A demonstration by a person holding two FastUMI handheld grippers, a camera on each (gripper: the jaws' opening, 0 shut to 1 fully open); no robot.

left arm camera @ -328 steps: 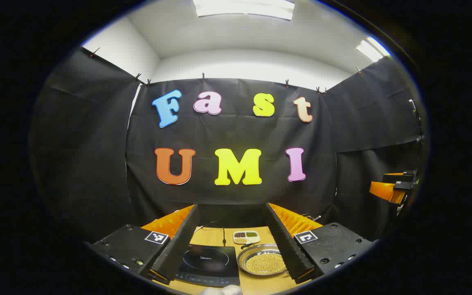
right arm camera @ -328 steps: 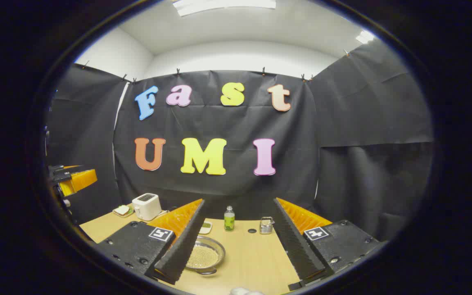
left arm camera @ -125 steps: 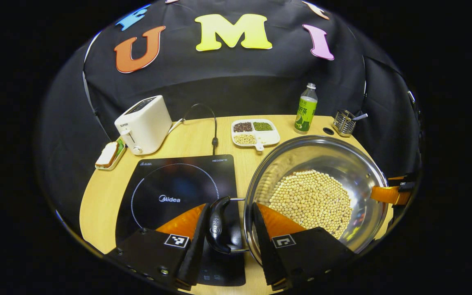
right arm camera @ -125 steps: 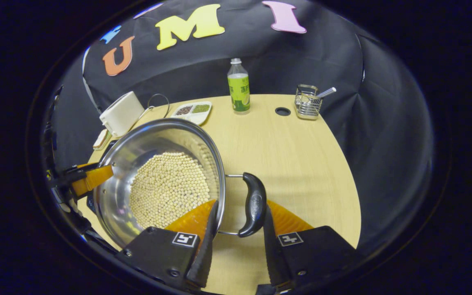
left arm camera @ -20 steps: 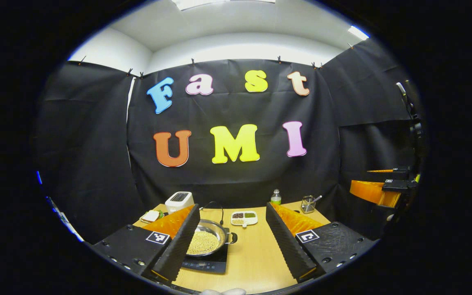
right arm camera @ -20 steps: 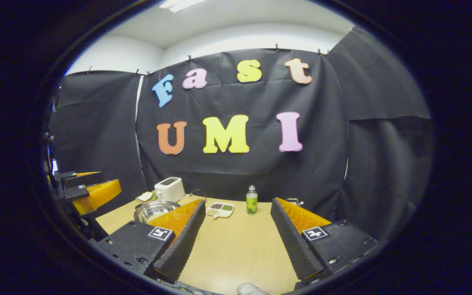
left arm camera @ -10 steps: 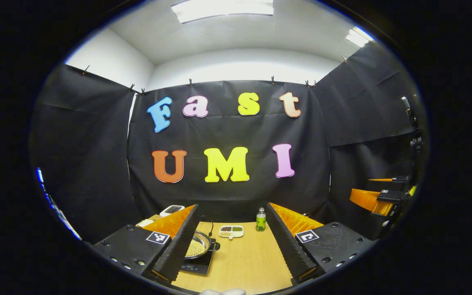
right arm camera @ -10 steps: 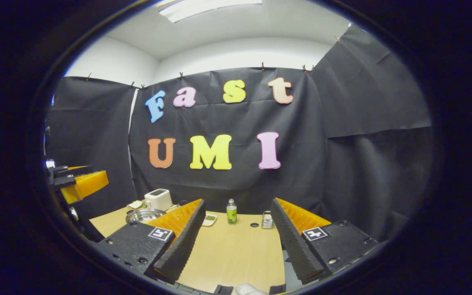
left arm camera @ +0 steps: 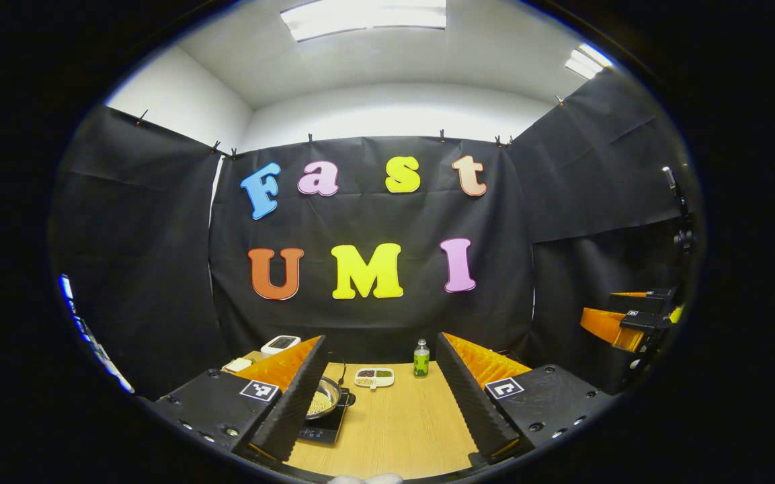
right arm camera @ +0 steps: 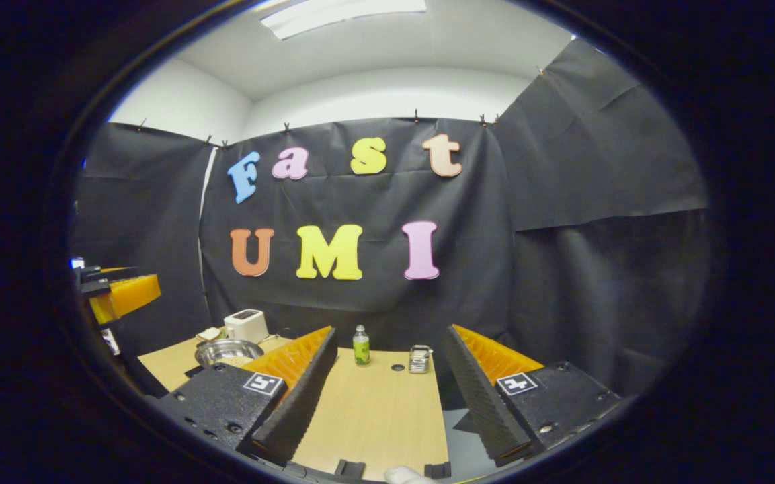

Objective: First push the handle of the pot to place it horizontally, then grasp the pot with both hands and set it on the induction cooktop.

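The pot [left arm camera: 323, 401] full of pale beans sits on the black induction cooktop [left arm camera: 320, 430], on the tabletop [left arm camera: 394, 437]. Both are partly hidden behind a finger of the left hand-held gripper [left arm camera: 380, 403], which is wide open and holds nothing. The right hand-held gripper [right arm camera: 380, 403] is wide open and empty too. A green bottle [left arm camera: 421, 359] stands behind the pot, and a bean dish [left arm camera: 374, 378] lies near the pot.

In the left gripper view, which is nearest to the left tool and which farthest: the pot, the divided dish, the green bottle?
1. Pot, on the cooktop, lower left.
2. Divided dish, mid-table.
3. Green bottle, at the far edge, by the wall.
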